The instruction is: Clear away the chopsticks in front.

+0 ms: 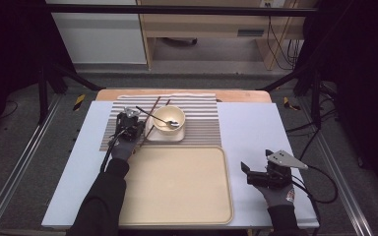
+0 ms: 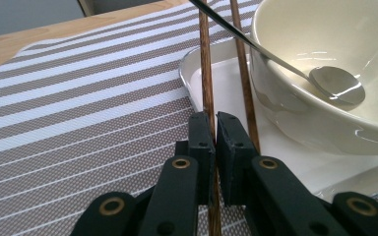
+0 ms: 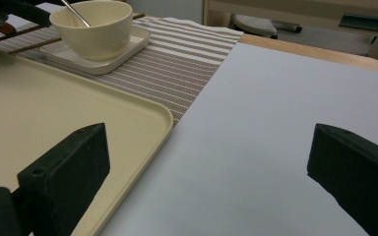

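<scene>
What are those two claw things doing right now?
Left gripper: jaws shut on one chopstick.
Right gripper: jaws open, holding nothing, above the white tabletop.

Table layout: mat at the back, tray in front, grippers at either side.

A placemat [image 1: 197, 120] lies across the far middle of the table [image 1: 256, 132]. On the placemat sits a square plate [image 1: 165, 135], and on the plate stands a bowl [image 1: 169, 119] with a spoon [image 1: 170, 123] lying in it, its handle reaching out to the left. Two chopsticks [image 1: 153, 115] lie on the placemat just left of the bowl, against the plate's left edge. The left gripper [image 1: 130, 125] is at the chopsticks' near end, its jaws closed around one of them. A tray [image 1: 177, 184] lies directly in front of the placemat. The right gripper [image 1: 256, 172] is to the right of the tray, over the bare table.
</scene>
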A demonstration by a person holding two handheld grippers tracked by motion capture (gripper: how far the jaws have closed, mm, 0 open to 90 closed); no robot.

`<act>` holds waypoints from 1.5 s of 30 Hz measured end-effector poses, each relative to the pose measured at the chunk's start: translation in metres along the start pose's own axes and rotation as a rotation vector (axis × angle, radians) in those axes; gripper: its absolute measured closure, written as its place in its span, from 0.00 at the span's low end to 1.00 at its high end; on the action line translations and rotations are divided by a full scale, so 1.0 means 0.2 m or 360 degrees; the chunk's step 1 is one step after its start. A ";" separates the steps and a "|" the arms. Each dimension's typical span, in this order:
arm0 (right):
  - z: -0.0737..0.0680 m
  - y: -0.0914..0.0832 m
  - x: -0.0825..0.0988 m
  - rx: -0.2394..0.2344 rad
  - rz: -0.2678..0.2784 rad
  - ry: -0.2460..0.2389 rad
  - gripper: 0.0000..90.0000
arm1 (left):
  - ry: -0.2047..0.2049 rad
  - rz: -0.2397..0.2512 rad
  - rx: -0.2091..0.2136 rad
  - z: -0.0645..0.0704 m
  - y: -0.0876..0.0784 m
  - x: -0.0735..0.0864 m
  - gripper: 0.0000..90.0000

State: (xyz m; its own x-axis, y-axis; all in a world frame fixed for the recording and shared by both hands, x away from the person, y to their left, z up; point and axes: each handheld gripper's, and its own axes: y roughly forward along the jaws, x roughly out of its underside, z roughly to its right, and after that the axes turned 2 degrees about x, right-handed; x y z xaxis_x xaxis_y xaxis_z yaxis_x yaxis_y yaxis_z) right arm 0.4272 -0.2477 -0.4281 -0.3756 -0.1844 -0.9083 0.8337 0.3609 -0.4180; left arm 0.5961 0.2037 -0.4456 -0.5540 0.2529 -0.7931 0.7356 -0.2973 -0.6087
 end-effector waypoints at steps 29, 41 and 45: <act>0.00 -0.02 0.00 0.0011 0.0038 -0.0012 0.03 | -0.0061 0.0083 -0.0068 -0.15 -0.45 0.26 0.94; -0.02 -0.04 0.01 0.0002 0.0029 -0.0027 0.02 | -0.0060 0.0128 -0.0064 -0.11 -0.65 0.35 0.94; -0.02 -0.04 0.01 -0.0001 0.0024 -0.0025 0.02 | -0.0061 0.0135 -0.0078 -0.08 -0.71 0.39 0.94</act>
State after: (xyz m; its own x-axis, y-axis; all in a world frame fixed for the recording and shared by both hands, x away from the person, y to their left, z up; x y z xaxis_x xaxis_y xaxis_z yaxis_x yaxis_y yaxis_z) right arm 0.4184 -0.2472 -0.4265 -0.3569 -0.1931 -0.9140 0.8390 0.3640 -0.4045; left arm 0.4546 0.2799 -0.4214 -0.5029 0.1928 -0.8426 0.7983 -0.2703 -0.5383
